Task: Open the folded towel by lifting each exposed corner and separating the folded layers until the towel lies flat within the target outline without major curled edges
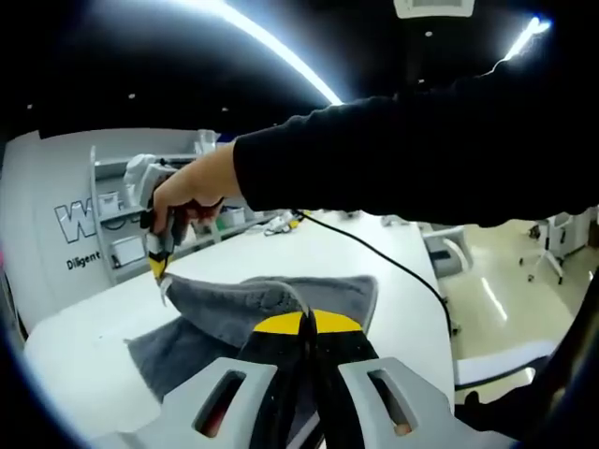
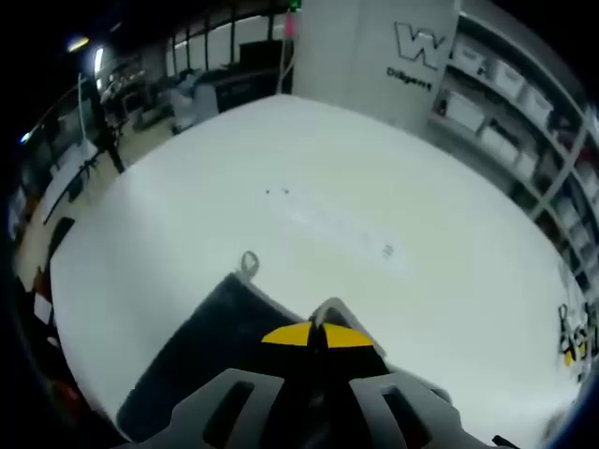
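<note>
A grey towel (image 1: 215, 323) is held up off the white table (image 1: 84, 346), sagging between the two grippers. My left gripper (image 1: 307, 323) is shut on the towel's near edge, with cloth bunched over its yellow tips. The right gripper (image 1: 159, 271), held by a hand on a black-sleeved arm (image 1: 421, 150), pinches the towel's far left corner. In the right gripper view, my right gripper (image 2: 316, 335) is shut on the dark towel (image 2: 206, 346), which hangs down to the left over the table (image 2: 328, 187). A small hang loop (image 2: 248, 264) sticks up at its corner.
A black cable (image 1: 374, 253) runs across the table's far side. Shelves (image 1: 122, 215) stand against the lettered wall behind. Storage bins fill shelving (image 2: 505, 112) beyond the table. A yellow-and-black item (image 2: 576, 341) lies at the table's right edge.
</note>
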`<move>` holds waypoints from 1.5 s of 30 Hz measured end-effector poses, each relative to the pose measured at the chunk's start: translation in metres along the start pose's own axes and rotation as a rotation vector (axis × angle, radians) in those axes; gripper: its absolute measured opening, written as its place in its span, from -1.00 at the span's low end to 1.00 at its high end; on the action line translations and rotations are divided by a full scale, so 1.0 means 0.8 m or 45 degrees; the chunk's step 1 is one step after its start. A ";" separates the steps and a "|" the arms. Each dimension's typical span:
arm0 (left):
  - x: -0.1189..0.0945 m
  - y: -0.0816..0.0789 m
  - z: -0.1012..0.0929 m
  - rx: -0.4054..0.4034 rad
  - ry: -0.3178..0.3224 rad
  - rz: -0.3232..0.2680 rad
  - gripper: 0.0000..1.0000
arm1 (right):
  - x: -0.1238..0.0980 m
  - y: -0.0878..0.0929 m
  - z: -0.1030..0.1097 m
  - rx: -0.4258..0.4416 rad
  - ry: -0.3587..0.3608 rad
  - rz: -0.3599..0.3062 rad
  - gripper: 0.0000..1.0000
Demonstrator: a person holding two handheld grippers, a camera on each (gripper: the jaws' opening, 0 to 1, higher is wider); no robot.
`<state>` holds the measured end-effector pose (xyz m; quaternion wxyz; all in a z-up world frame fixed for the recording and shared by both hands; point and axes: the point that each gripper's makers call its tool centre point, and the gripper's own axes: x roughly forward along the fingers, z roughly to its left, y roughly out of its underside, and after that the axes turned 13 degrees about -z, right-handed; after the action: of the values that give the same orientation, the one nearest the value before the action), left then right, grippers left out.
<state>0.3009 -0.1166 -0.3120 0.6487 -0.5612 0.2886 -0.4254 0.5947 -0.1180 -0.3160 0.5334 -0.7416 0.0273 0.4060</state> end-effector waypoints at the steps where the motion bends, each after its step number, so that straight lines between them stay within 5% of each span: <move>1: -0.004 -0.001 0.005 0.003 -0.012 -0.006 -0.99 | 0.002 -0.003 0.002 -0.004 -0.001 -0.004 -1.00; 24: -0.056 -0.023 0.055 0.020 -0.135 -0.060 -0.99 | 0.024 -0.040 0.066 -0.076 -0.028 -0.014 -1.00; 45: -0.080 -0.021 0.083 0.032 -0.209 -0.050 -0.99 | 0.051 -0.076 0.090 -0.111 -0.058 -0.019 -1.00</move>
<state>0.3232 -0.0285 -0.2888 0.6686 -0.5916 0.2181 -0.3943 0.6096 -0.0172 -0.3021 0.5040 -0.7550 -0.0082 0.4195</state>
